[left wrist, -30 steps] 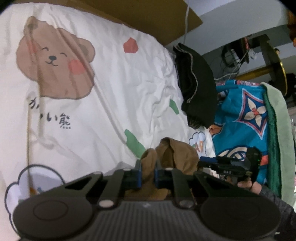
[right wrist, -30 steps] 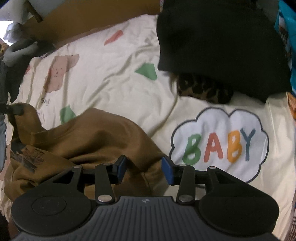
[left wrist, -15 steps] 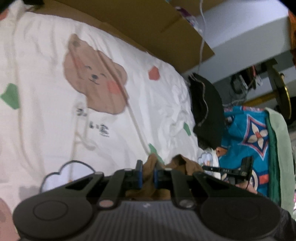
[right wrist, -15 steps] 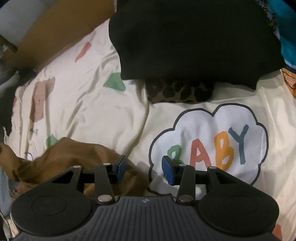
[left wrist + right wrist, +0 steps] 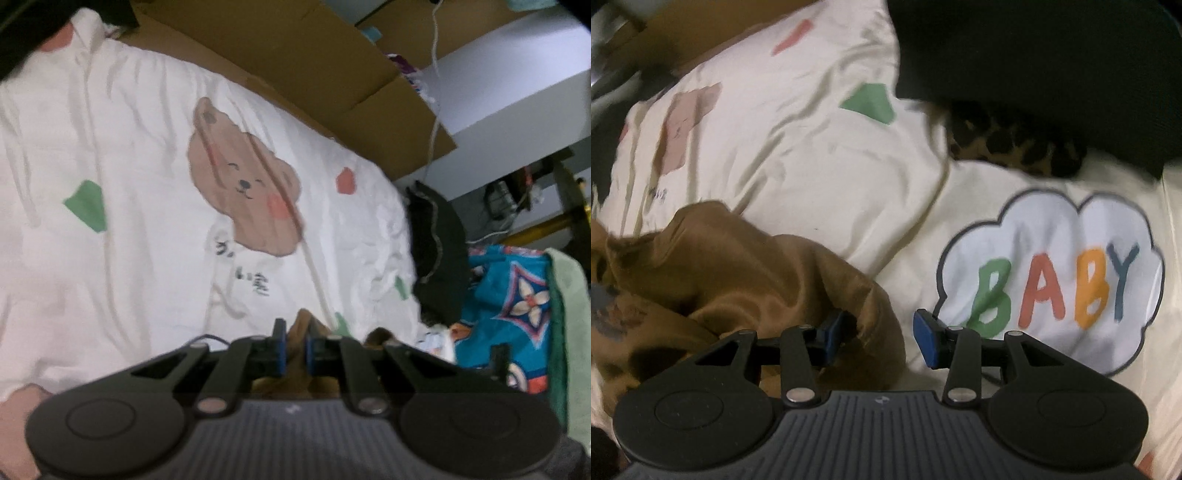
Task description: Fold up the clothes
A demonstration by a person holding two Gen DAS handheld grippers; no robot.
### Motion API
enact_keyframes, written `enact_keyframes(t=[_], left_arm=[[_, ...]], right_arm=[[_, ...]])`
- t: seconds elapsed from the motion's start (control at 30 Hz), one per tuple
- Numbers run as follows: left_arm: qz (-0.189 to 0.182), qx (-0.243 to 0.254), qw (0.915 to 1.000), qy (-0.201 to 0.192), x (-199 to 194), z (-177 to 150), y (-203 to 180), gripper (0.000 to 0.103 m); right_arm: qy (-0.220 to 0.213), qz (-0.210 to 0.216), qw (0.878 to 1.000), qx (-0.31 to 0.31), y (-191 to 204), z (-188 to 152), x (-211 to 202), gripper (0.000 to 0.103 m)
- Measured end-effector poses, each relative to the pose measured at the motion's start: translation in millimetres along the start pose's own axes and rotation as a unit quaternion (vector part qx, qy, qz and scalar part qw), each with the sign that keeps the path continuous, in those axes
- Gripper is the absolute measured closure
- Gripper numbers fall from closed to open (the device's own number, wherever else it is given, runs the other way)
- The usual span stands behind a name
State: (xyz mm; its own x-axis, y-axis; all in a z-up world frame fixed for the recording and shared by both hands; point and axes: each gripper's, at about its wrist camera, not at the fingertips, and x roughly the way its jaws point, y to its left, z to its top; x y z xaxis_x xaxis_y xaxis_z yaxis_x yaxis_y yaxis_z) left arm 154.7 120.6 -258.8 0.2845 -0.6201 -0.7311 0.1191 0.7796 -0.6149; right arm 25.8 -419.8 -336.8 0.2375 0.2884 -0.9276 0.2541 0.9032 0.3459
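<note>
Since a second ago the left gripper [image 5: 294,347] has risen and tipped back, so its view now takes in more of the white bedsheet [image 5: 147,258], with the printed bear [image 5: 243,195] sitting near the frame's centre instead of the upper left; its blue pads are still pinched narrowly on a fold of the brown garment [image 5: 297,332], which pokes up between them at lower centre. At half a second ago the right wrist view held only a small brown heap at lower left; now the brown garment [image 5: 746,280] spreads across the lower left again, crumpled on the sheet, with a faded print showing at the far left edge. The right gripper [image 5: 879,332] stands wide apart, holding nothing: its left blue pad is right against the garment's edge, though I cannot tell whether it touches, and its right pad lies over bare sheet beside the "BABY" cloud print [image 5: 1052,280]. A black garment [image 5: 1034,62] fills the upper right of that view, with a leopard-print piece [image 5: 1012,147] tucked under its lower edge. In the left wrist view a blue patterned cloth [image 5: 517,306] lies at the right, and brown cardboard [image 5: 295,62] runs along the top.
</note>
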Motion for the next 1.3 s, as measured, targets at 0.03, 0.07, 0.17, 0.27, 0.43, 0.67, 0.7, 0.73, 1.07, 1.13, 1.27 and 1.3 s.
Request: enact_keyframes(t=[0.03,0.07,0.17,0.27,0.43,0.67,0.7,0.73,1.07,1.13,1.27,1.3], left_arm=[[0.002,0.0,1.0,-0.001,-1.3,1.4,0.8,0.094],[0.004,0.0,1.0,-0.001,-2.6,2.7,1.6,0.094],[0.009,0.004,0.9999,-0.011,-9.1,6.3,3.0,0.094],[0.019,0.014,0.9995,-0.021,-18.4,11.8,2.4,0.094],[0.042,0.027,0.9975,-0.05,-39.5,26.7,4.6,0.094],[0.079,0.037,0.9908,-0.104,-80.7,52.8,13.7,0.095],[0.082,0.04,0.9899,-0.108,-84.5,56.1,13.8,0.095],[0.086,0.043,0.989,-0.112,-88.1,59.2,13.9,0.095],[0.123,0.045,0.9789,-0.157,-113.6,79.9,28.0,0.095],[0.128,0.04,0.9771,-0.165,-119.8,83.2,35.8,0.095],[0.135,0.021,0.9741,-0.18,-128.1,90.1,55.9,0.095],[0.137,0.016,0.9737,-0.182,-128.8,91.7,61.7,0.095]], right_arm=[[0.005,0.001,1.0,0.003,0.4,0.6,0.7,0.062],[0.009,0.002,1.0,0.007,0.8,1.1,1.5,0.073],[0.013,-0.003,1.0,0.003,5.6,3.2,0.5,0.1],[-0.003,-0.026,0.999,-0.018,17.2,4.6,-8.9,0.1],[-0.056,-0.038,0.997,-0.033,35.2,15.5,-45.9,0.101],[-0.117,-0.047,0.99,-0.059,50.7,39.1,-75.0,0.101],[-0.121,-0.046,0.99,-0.063,54.2,41.8,-75.6,0.101],[-0.125,-0.046,0.989,-0.067,58.0,44.3,-76.1,0.101],[-0.167,-0.049,0.979,-0.104,111.3,84.9,-80.1,0.101],[-0.169,-0.052,0.978,-0.114,125.2,94.0,-78.4,0.101],[-0.166,-0.061,0.974,-0.138,154.4,110.6,-70.4,0.101],[-0.165,-0.064,0.974,-0.144,161.3,114.4,-67.6,0.101]])
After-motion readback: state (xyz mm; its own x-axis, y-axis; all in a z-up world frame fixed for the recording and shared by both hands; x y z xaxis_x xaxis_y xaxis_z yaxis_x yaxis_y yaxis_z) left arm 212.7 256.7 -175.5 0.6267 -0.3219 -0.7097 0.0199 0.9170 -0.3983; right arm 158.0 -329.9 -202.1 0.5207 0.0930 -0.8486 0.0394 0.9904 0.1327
